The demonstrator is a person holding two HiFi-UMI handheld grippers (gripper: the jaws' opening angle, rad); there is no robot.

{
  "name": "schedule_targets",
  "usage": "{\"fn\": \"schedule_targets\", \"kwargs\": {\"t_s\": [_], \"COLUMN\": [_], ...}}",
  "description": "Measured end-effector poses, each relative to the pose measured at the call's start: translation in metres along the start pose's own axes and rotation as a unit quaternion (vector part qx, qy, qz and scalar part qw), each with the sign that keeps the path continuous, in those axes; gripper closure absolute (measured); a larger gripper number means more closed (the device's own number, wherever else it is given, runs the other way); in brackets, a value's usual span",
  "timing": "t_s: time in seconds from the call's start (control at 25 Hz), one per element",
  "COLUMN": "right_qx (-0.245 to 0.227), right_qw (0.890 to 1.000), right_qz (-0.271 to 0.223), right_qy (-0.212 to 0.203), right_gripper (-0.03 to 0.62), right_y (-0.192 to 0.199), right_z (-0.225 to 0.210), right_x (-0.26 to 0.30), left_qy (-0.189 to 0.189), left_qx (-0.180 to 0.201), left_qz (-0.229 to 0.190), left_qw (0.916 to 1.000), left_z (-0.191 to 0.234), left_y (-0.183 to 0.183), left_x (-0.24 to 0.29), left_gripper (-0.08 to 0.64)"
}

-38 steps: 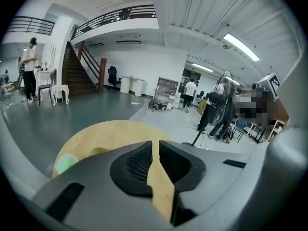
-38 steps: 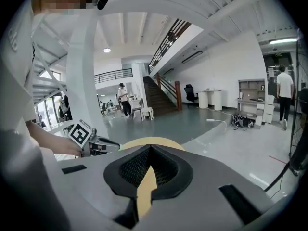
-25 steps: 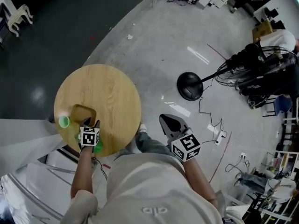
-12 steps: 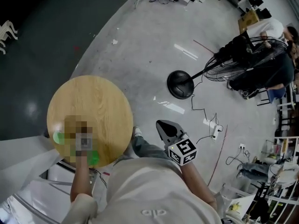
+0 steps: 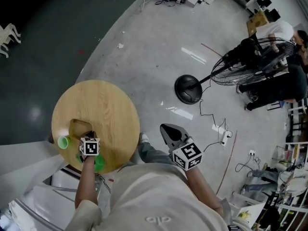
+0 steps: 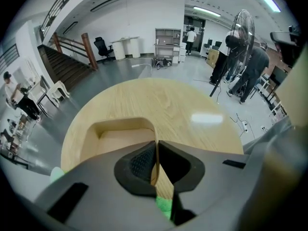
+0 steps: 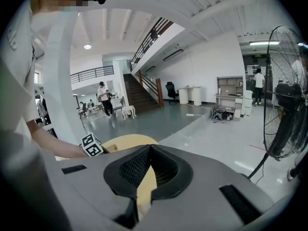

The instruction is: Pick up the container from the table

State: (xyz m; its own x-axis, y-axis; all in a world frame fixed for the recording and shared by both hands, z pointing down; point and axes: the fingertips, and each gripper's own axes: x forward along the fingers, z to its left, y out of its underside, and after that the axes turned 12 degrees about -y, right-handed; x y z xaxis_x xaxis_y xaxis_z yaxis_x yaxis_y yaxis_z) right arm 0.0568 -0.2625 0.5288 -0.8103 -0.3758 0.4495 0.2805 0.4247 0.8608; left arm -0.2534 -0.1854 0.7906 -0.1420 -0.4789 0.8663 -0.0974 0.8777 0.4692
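The left tongs (image 6: 155, 146) are closing on the container (image 6: 120, 136) wall.
Such a thin-edge pinch could let it tilt or slip on lifting; the right tongs (image 7: 150, 147) sit clenched, empty.

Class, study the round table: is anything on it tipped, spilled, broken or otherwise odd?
Nothing stands out. The wooden container sits flat on the table, nothing spilled; the left tongs are closing on its side wall.

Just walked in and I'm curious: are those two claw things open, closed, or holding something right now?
Left gripper: fingers closing on the wall of the wooden container.
Right gripper: closed, holding nothing.
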Motion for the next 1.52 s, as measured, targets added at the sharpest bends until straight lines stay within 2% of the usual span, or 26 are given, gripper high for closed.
{"fn": "schedule_targets", "kwargs": {"t_s": [0.16, 0.32, 0.6, 0.76, 1.0, 1.2, 1.52], "right_qx": [-0.003, -0.009, -0.021, -0.033, -0.055, -0.055, -0.087], "right_qw": [1.0, 1.0, 0.997, 0.994, 0.987, 0.979, 0.962], "right_qz": [-0.006, -0.013, -0.024, -0.027, -0.031, -0.049, -0.061], "right_qy": [-0.013, -0.027, -0.067, -0.099, -0.145, -0.19, -0.253], "right_gripper": [0.568, 0.568, 0.568, 0.568, 0.568, 0.568, 0.568], "right_y": [-0.004, -0.012, -0.026, -0.039, -0.058, -0.08, -0.106], "right_z": [0.003, 0.005, 0.016, 0.032, 0.058, 0.086, 0.125], "right_x": [0.006, 0.013, 0.033, 0.05, 0.066, 0.079, 0.093], "left_qy": [-0.003, 0.007, 0.024, 0.048, 0.049, 0.054, 0.049], "left_qx": [0.006, -0.015, -0.055, -0.094, -0.104, -0.119, -0.147], "left_qz": [-0.031, -0.069, -0.161, -0.21, -0.292, -0.343, -0.413], "left_qw": [0.9995, 0.9975, 0.9851, 0.9719, 0.9493, 0.9301, 0.8976], "left_z": [0.001, -0.001, -0.002, 0.001, 0.006, 0.014, 0.02], "left_y": [-0.018, -0.048, -0.11, -0.133, -0.157, -0.157, -0.147], "left_x": [-0.011, -0.037, -0.109, -0.152, -0.217, -0.263, -0.322], "left_gripper": [0.528, 0.528, 0.528, 0.528, 0.529, 0.529, 0.529]}}
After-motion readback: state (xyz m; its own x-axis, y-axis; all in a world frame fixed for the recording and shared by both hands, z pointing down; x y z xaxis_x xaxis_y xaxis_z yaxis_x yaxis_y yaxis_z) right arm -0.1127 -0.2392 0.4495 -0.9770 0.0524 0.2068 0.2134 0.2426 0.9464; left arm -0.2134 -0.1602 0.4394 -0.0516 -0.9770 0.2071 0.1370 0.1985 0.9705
